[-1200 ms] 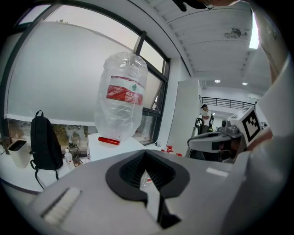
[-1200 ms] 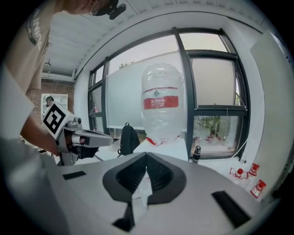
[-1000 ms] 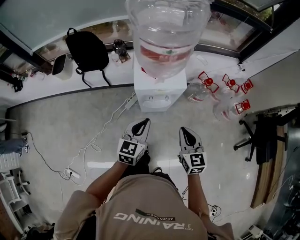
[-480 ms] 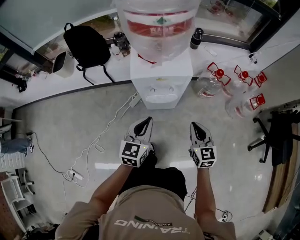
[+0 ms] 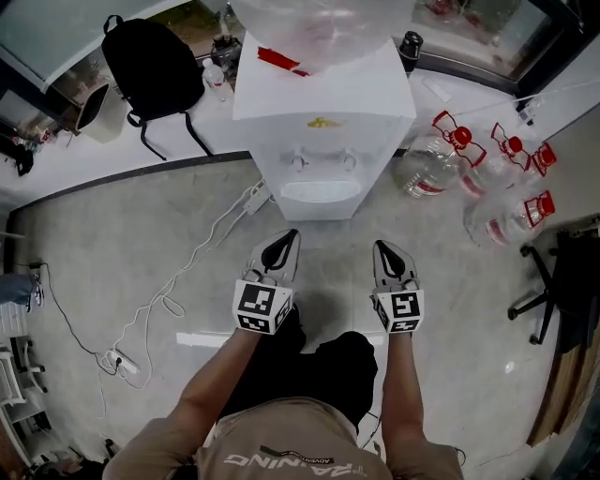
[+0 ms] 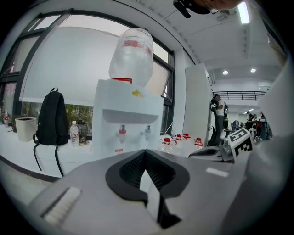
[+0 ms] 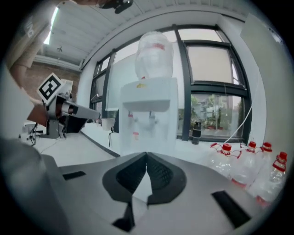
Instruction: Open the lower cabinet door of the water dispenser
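Closer now than a second ago: the water dispenser (image 5: pixel 323 141) fills more of the head view and its white top face has come into sight. It stands at twelve o'clock from both tools, well apart from them across bare floor. The left gripper (image 5: pixel 292 236) is clenched, jaws pressed together on nothing. The right gripper (image 5: pixel 382 247) matches it, also clamped and empty, and the two sit side by side and level. Both gripper views look straight at the dispenser's front, but the lower cabinet door cannot be made out, each tool's own body covering the bottom. Counting up: one big bottle (image 5: pixel 319 23) on top, two taps (image 5: pixel 298 161), four red-capped jugs (image 5: pixel 433 169) at two o'clock, one black backpack (image 5: pixel 150 70) at ten o'clock.
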`<state>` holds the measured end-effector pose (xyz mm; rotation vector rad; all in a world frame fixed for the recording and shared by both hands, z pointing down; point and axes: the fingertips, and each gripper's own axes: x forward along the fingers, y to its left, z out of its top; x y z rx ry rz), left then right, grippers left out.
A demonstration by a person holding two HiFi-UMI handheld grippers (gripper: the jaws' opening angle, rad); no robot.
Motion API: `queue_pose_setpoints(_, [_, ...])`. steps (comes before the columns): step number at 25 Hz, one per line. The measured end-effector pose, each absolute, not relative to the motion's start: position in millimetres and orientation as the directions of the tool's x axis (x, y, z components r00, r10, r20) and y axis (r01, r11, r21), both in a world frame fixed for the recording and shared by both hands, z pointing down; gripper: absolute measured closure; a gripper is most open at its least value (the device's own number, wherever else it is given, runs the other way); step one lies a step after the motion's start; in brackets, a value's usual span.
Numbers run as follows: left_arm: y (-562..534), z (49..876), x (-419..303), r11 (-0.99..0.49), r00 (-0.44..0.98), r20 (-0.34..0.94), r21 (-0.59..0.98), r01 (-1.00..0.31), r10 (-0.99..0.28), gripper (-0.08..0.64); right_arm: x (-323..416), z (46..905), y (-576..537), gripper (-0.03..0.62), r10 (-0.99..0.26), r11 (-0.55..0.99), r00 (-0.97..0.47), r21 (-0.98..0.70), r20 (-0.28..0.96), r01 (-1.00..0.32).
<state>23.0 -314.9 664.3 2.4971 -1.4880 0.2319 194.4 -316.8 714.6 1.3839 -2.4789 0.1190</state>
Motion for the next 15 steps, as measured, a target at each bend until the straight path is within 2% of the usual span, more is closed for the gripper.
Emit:
queue_pose_setpoints(5, [-335,740,35,-0.450,0.465,0.216,0.118,-0.885,-0.858,0.552,194,783,-365,0.581,-0.800,0.575,-0.528,0.110,0.285,-0.811])
queue_pose_setpoints(9, [-350,788,48,-0.445,0.461,0.193,0.122,-0.887,-0.866,0.552,192,831,-400,0.581,-0.821,0.558,-0.535,0.082,0.202,-0.826])
queue_pose_setpoints(15, [-352,816,58,-0.443,0.457,0.147,0.117,-0.889,-0.877,0.552,192,886,-421,0.581,-0.821,0.561,-0.545,0.061,0.167,-0.826])
